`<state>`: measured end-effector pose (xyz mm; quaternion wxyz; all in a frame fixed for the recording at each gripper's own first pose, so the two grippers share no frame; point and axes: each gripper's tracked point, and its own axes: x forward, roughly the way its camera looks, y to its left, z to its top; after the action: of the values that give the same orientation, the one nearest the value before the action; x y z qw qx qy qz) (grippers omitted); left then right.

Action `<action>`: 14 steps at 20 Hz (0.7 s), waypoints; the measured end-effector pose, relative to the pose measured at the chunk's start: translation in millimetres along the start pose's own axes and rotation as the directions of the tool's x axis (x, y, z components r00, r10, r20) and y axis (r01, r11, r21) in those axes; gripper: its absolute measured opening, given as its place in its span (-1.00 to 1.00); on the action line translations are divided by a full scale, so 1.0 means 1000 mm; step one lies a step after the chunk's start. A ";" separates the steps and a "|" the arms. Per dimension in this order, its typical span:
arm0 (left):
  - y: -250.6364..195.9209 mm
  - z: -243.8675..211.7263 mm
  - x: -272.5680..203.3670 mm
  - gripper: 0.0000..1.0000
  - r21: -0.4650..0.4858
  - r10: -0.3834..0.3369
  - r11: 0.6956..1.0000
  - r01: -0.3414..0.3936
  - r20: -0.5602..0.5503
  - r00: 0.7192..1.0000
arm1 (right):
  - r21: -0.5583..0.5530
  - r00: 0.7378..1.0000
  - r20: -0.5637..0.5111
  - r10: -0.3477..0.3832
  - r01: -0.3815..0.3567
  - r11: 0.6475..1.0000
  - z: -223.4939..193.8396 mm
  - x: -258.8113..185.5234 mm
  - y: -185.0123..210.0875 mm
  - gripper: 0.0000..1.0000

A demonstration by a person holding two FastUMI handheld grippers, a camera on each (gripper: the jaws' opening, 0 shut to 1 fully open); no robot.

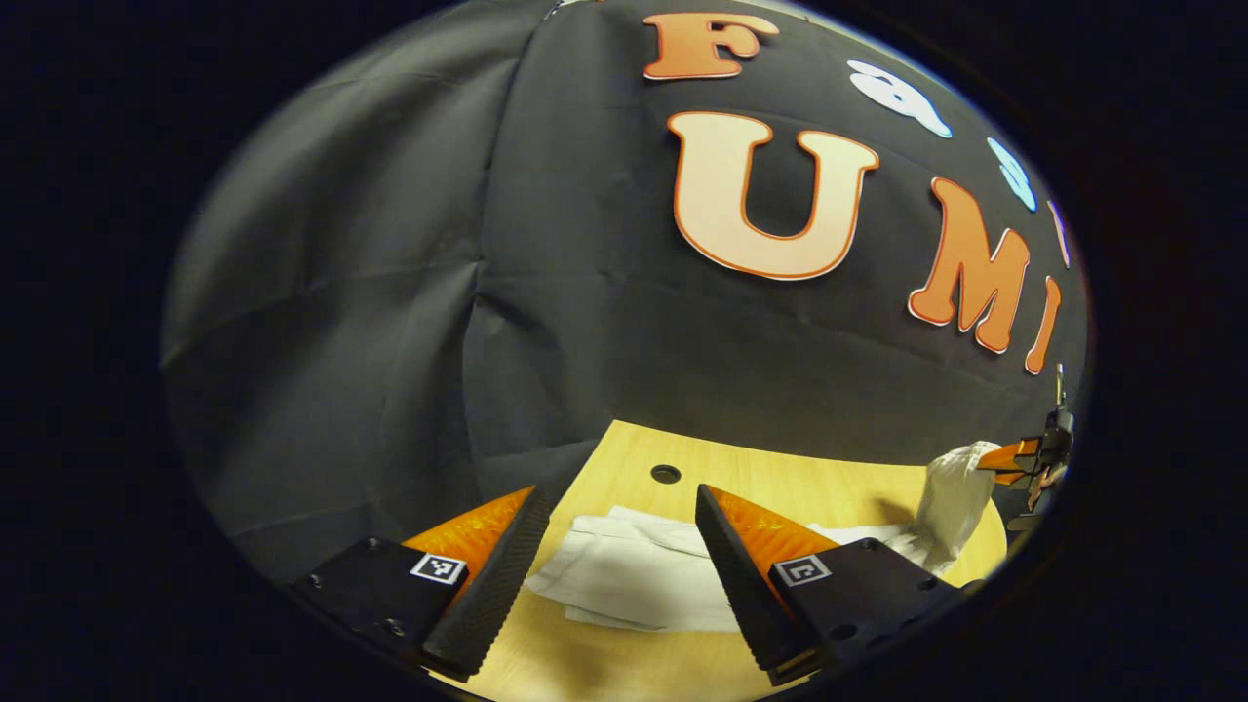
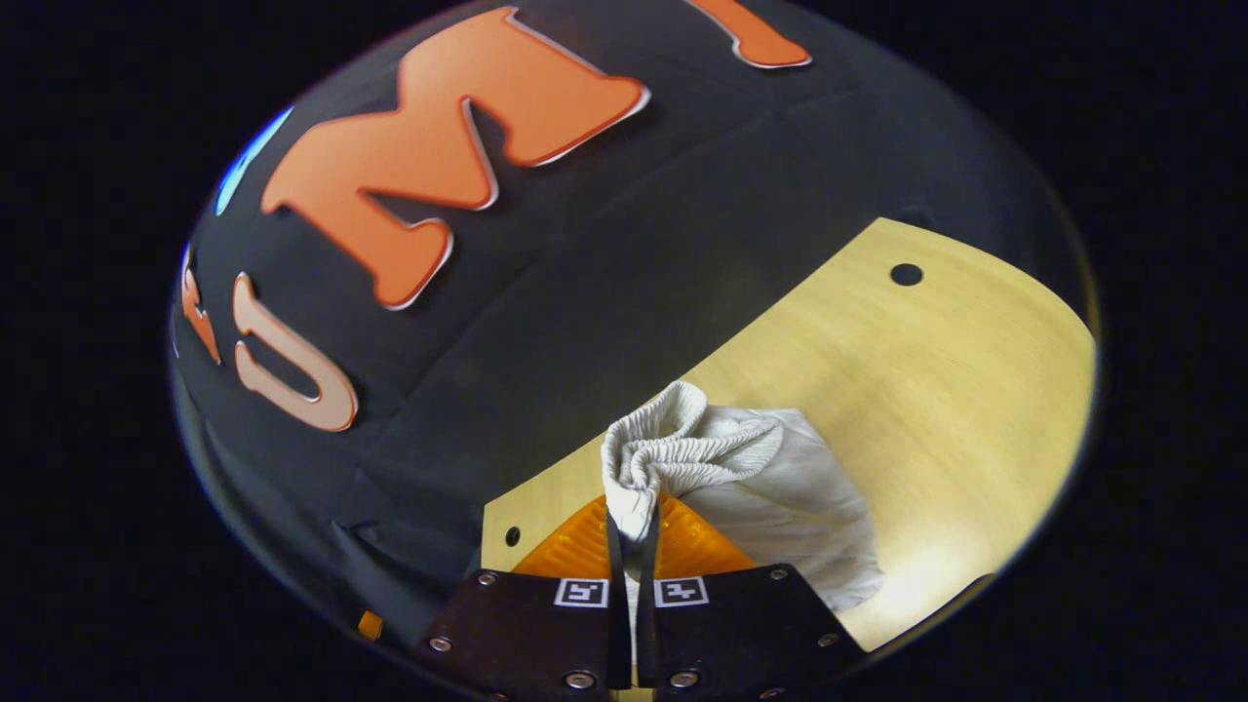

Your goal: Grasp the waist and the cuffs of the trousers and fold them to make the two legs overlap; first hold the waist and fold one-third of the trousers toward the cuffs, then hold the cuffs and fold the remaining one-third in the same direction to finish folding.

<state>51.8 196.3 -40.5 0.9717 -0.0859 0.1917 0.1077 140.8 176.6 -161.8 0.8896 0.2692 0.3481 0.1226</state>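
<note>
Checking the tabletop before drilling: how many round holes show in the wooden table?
3: one beyond the trousers, one at a far corner, one near the right gripper. Views may overlap.

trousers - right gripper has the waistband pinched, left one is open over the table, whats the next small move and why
Probably lower the left gripper and close it on the cuff end of the trousers. Its fingers stand open above the flat white cloth, gripping nothing, while the right gripper already pinches the gathered waistband and lifts that end off the table. Both ends probably need holding before the legs can be overlapped.
</note>
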 end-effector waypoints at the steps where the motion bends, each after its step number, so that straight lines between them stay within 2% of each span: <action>1: 0.012 0.000 -0.002 1.00 0.000 0.006 1.000 -0.006 0.001 1.000 | -0.026 1.000 -0.012 0.014 -0.014 1.000 -0.013 0.012 0.023 -0.94; 2: 0.025 0.001 -0.004 0.97 0.003 0.018 1.000 -0.018 0.002 1.000 | -0.056 0.999 -0.027 0.022 -0.023 0.998 -0.026 0.021 0.042 -0.95; 3: 0.037 0.001 -0.005 0.97 0.007 0.036 0.999 -0.036 0.001 0.999 | -0.084 0.999 -0.043 0.026 -0.029 0.996 -0.031 0.048 0.068 -0.94; 4: 0.053 0.000 -0.007 0.97 0.004 0.048 0.999 -0.048 0.002 0.999 | -0.109 0.998 -0.060 0.031 -0.037 0.993 -0.033 0.064 0.079 -0.94; 5: 0.061 0.001 -0.011 0.97 -0.003 0.055 0.998 -0.055 0.003 0.998 | -0.129 0.996 -0.079 0.034 -0.044 0.991 -0.018 0.056 0.068 -0.95; 8: 0.091 -0.004 -0.018 0.97 -0.021 0.092 0.996 -0.092 -0.001 0.996 | -0.195 0.987 -0.160 0.003 -0.035 0.980 0.013 0.074 0.089 -0.95; 12: 0.108 -0.011 -0.025 0.97 -0.027 0.120 0.992 -0.121 -0.017 0.993 | -0.318 0.973 -0.220 -0.066 -0.008 0.948 0.064 0.087 0.147 -0.94; 14: 0.112 -0.015 -0.029 0.97 -0.027 0.126 0.992 -0.126 -0.022 0.992 | -0.386 0.968 -0.238 -0.082 -0.016 0.922 0.072 0.088 0.172 -0.93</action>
<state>-6.6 295.9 -57.6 0.9596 -0.0884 0.2053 0.1707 249.2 326.4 -69.5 0.8761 0.0659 0.4309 0.2062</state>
